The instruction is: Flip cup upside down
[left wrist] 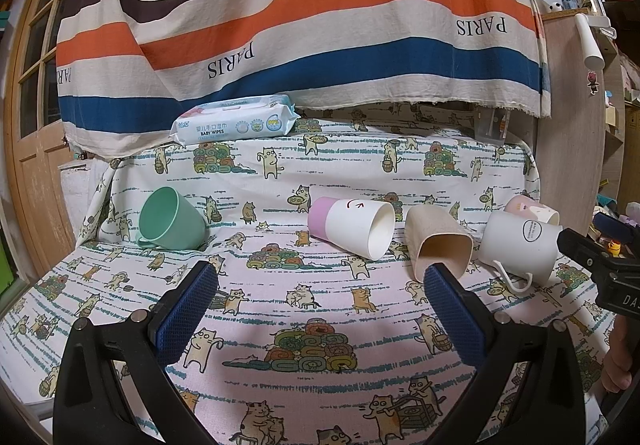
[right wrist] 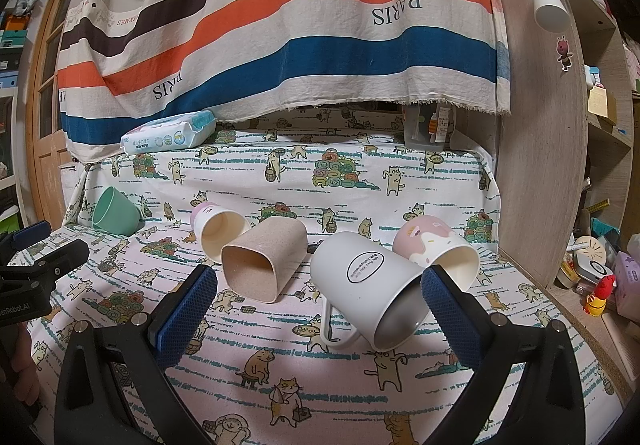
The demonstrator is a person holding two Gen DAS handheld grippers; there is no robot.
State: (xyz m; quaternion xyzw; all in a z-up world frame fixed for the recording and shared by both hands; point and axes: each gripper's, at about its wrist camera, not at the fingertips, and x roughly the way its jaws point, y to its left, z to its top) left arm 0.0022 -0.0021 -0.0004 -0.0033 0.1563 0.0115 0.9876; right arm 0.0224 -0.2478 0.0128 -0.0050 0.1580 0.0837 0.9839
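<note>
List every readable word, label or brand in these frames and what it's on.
"PARIS": striped cloth, upside down.
"HERMES": same cloth, upside down.
"BABY WIPES": wipes pack; its Chinese line is too small.
"enRobot.AI", cut off: left gripper.
"DA", cut off: right gripper.
Oval label on white mug: too small.

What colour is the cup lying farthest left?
Mint green, clearest in the left wrist view.

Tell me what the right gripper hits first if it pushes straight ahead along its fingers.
Probably the white mug, lying on its side just ahead of the open right gripper, mouth toward the camera. Depth is uncertain; the beige cup lies just left of that line.
</note>
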